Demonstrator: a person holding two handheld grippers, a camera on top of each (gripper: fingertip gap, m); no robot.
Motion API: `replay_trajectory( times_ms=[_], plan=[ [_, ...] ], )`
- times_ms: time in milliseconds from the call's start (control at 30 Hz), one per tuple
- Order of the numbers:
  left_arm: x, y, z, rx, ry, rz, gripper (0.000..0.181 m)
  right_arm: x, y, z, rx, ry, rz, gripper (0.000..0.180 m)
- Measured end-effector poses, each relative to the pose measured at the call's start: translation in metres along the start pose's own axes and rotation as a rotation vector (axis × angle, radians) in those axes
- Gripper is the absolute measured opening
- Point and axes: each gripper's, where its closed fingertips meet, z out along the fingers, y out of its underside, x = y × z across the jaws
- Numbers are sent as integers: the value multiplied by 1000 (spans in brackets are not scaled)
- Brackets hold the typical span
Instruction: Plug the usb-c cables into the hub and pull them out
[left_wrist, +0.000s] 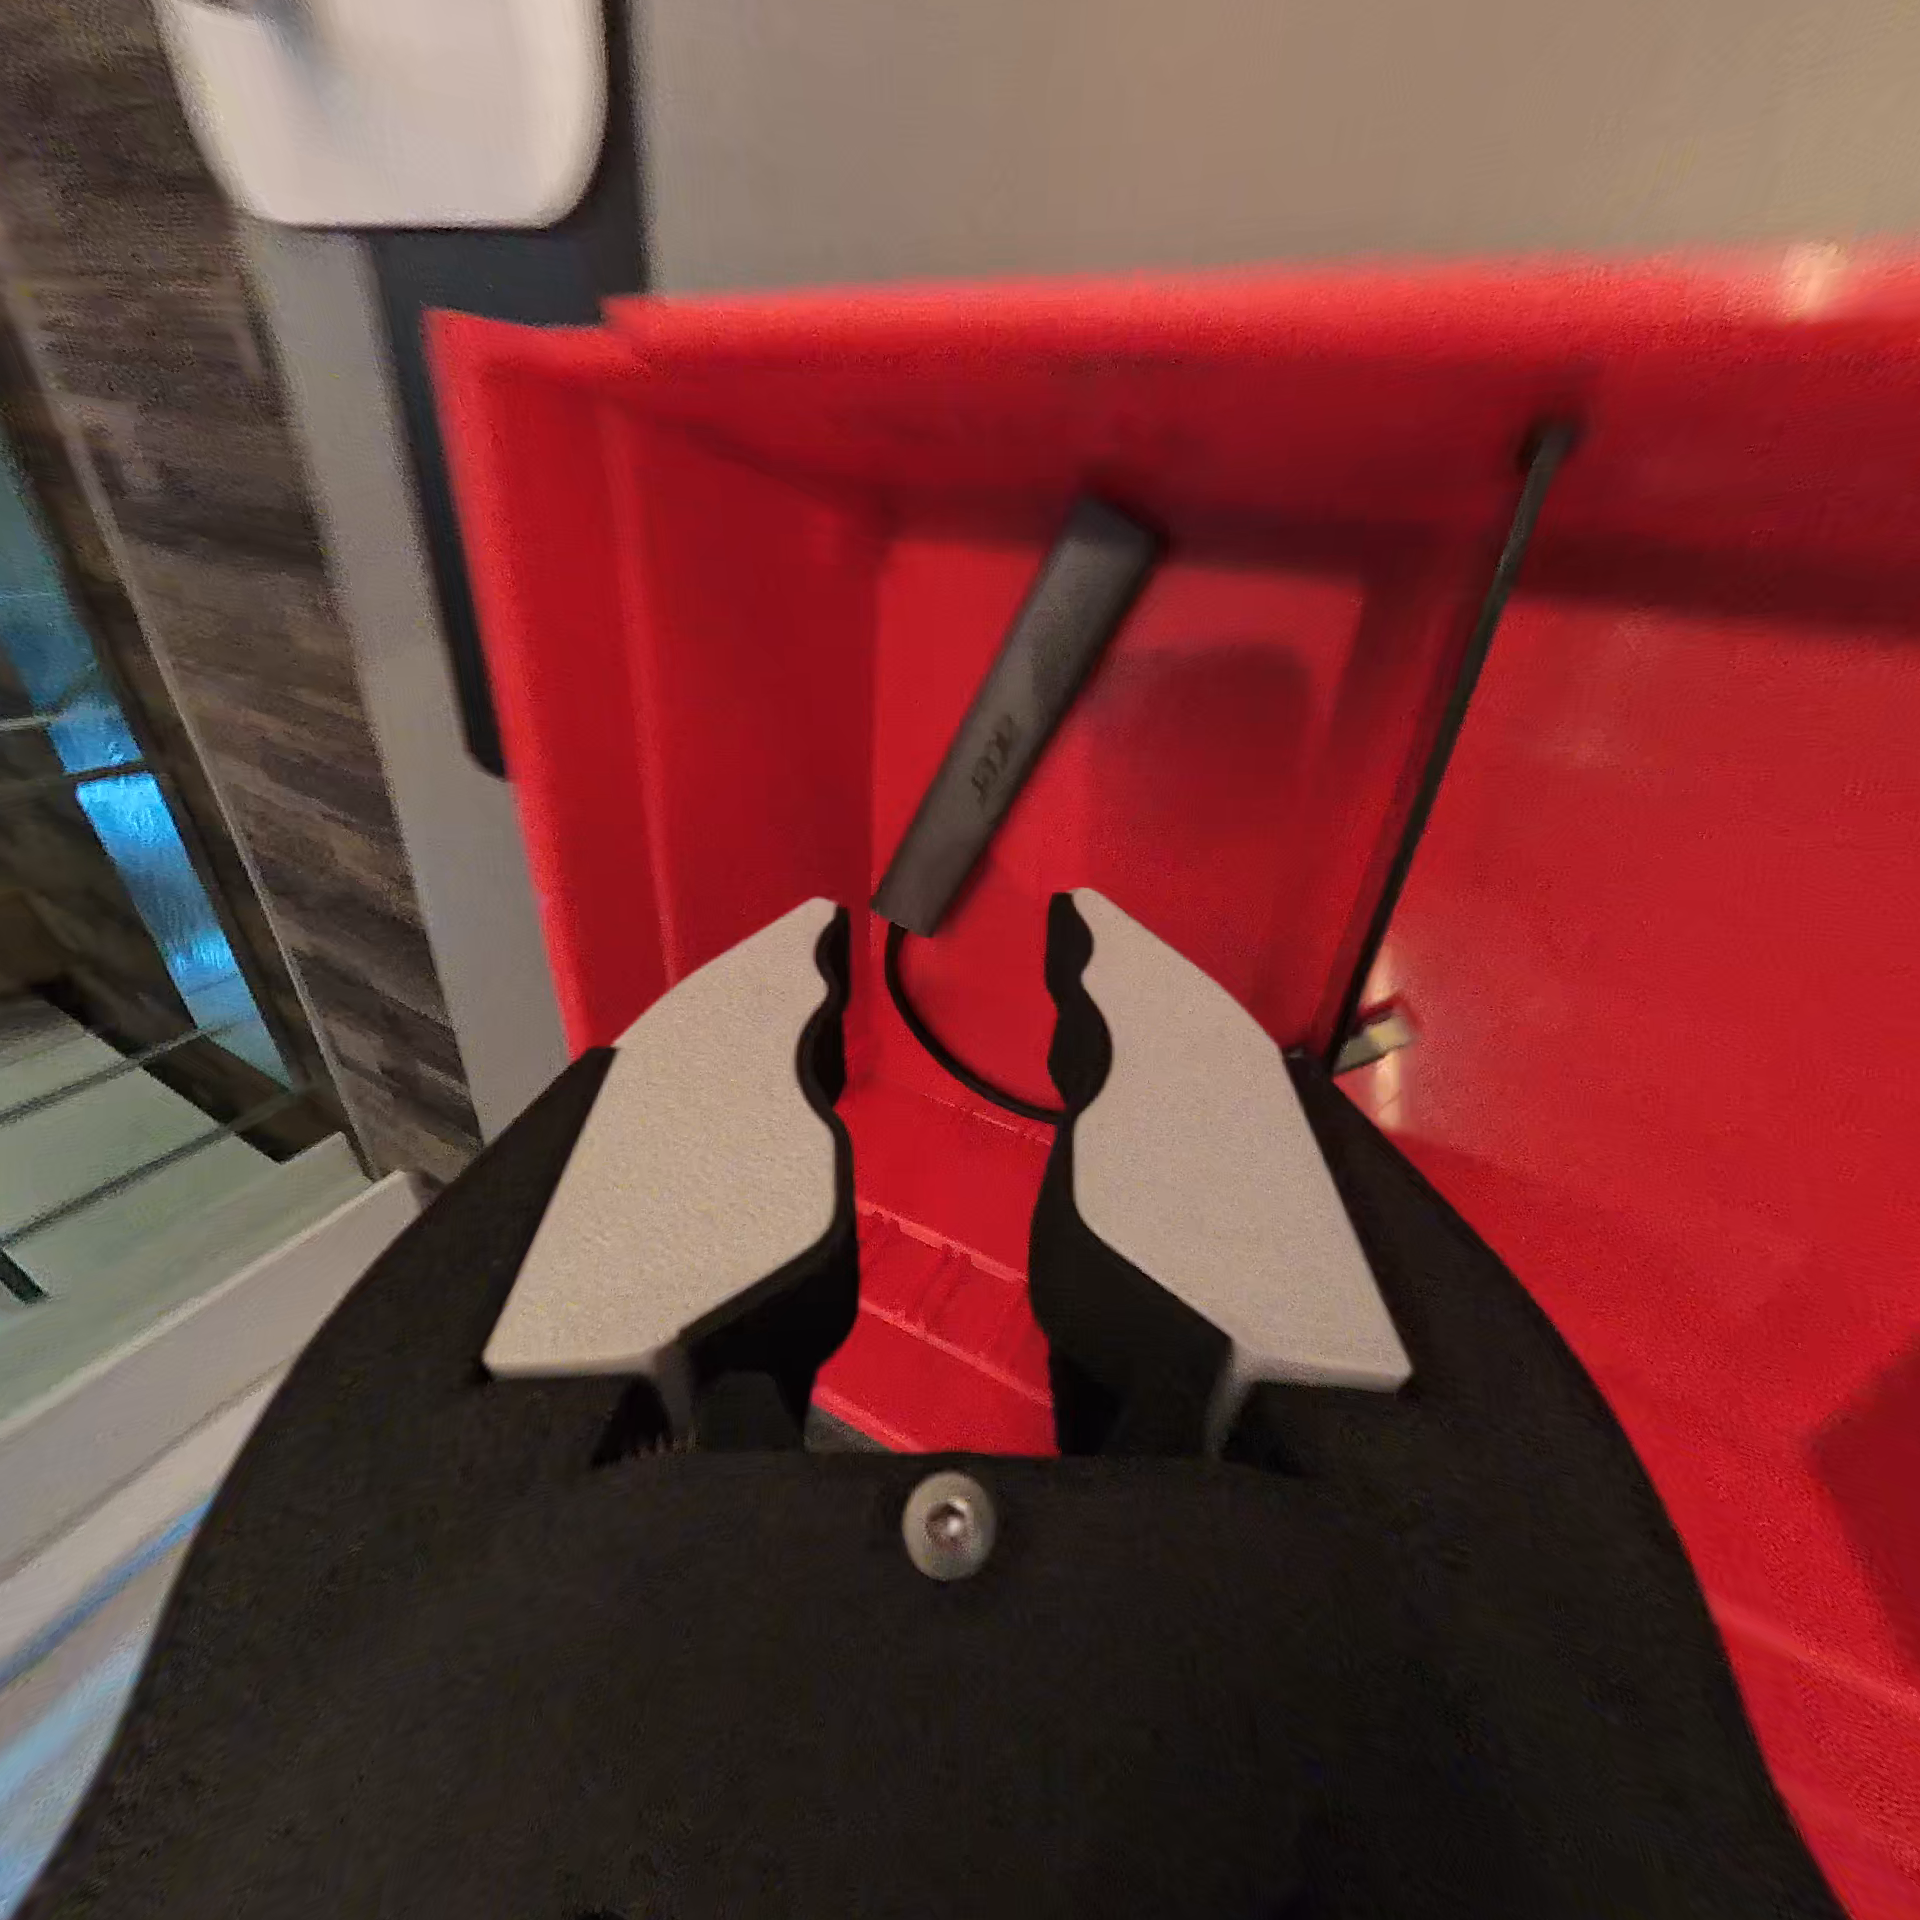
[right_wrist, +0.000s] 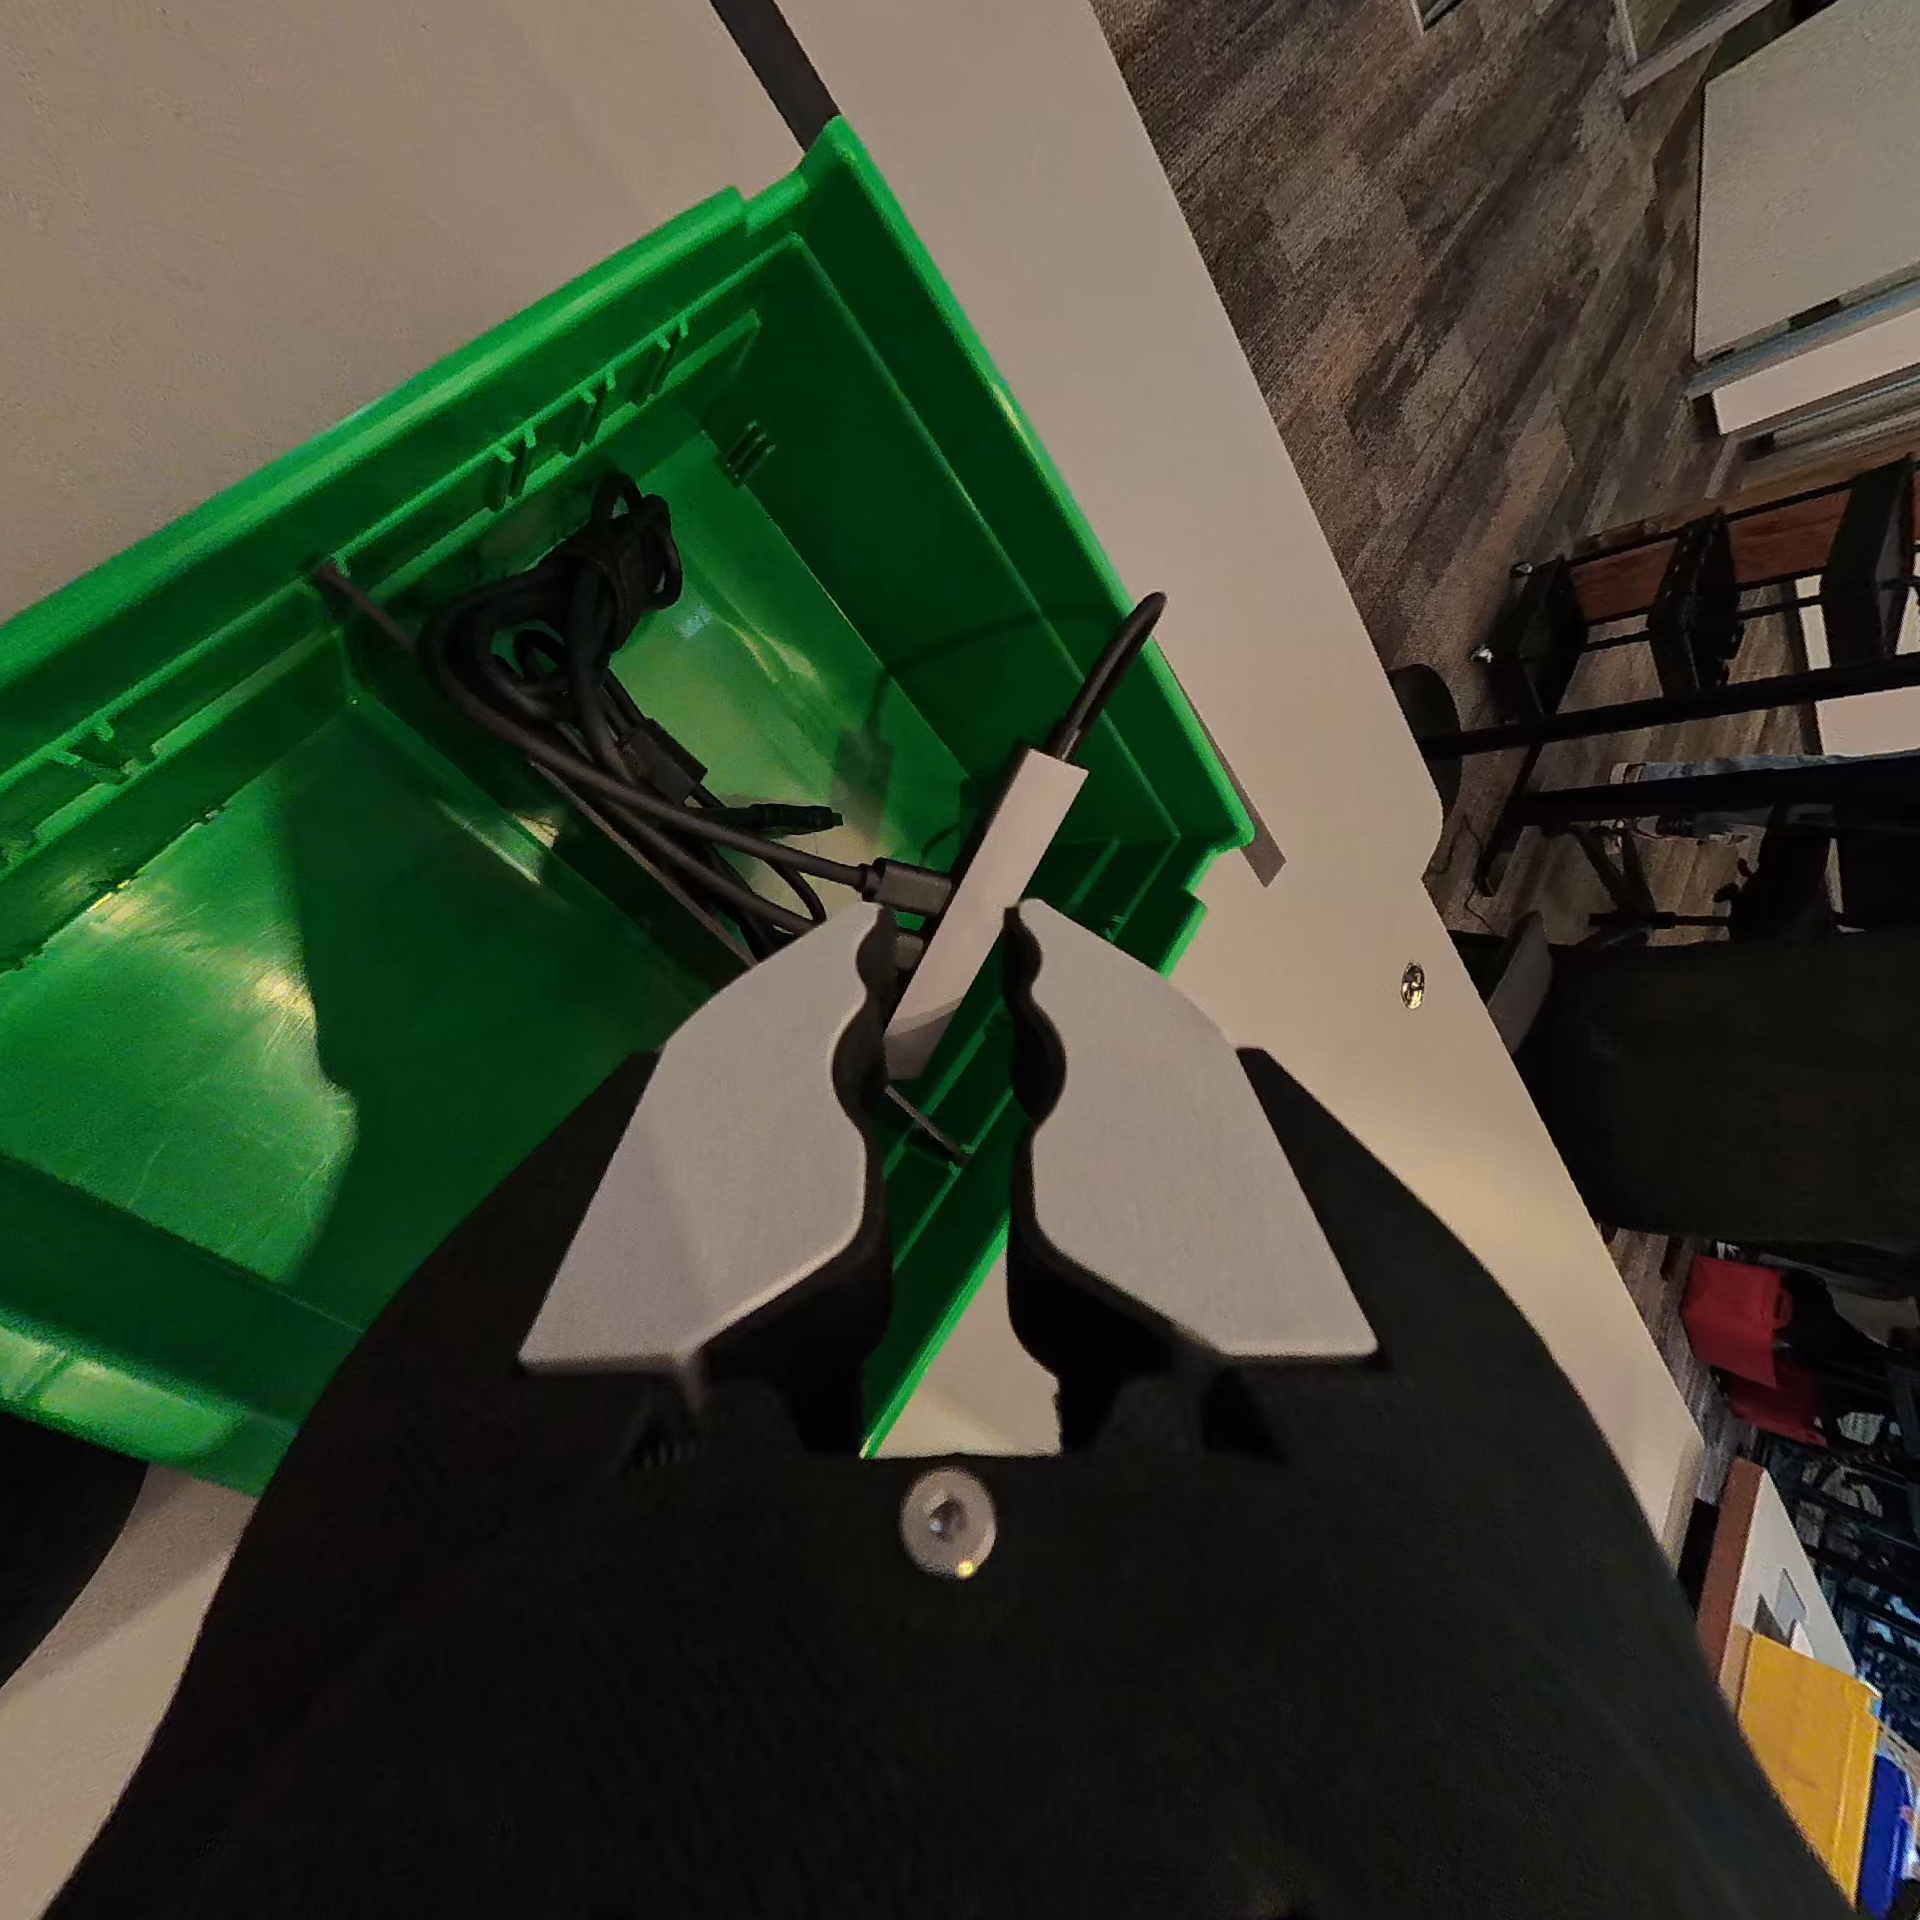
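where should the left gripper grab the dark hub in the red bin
Grip the dark hub across its narrow sides near the lower end, just above where its thin cable leaves. It lies slanted in the red bin, that end nearest the open left gripper, so come straight on and turn to match.

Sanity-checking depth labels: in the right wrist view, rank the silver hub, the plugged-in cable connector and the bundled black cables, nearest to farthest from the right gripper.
1. Silver hub: between the fingertips of the right gripper, over the green bin's right side.
2. Plugged-in cable connector: at the hub's left edge, just past the left fingertip.
3. Bundled black cables: up and left, at the bin's far end.
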Motion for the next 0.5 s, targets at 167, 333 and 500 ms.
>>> replay_trajectory(
  times_ms=[167,333,500],
  plan=[
    [4,21,45,-94,130,187,36,-3,2,7,-54,-1,-17,20],
    [4,31,74,-159,190,312,53,-4,1,12,-86,-4,-28,20],
    [9,36,81,-172,345,263,40,-10,-4,19,-108,-18,-58,20]
  ],
)
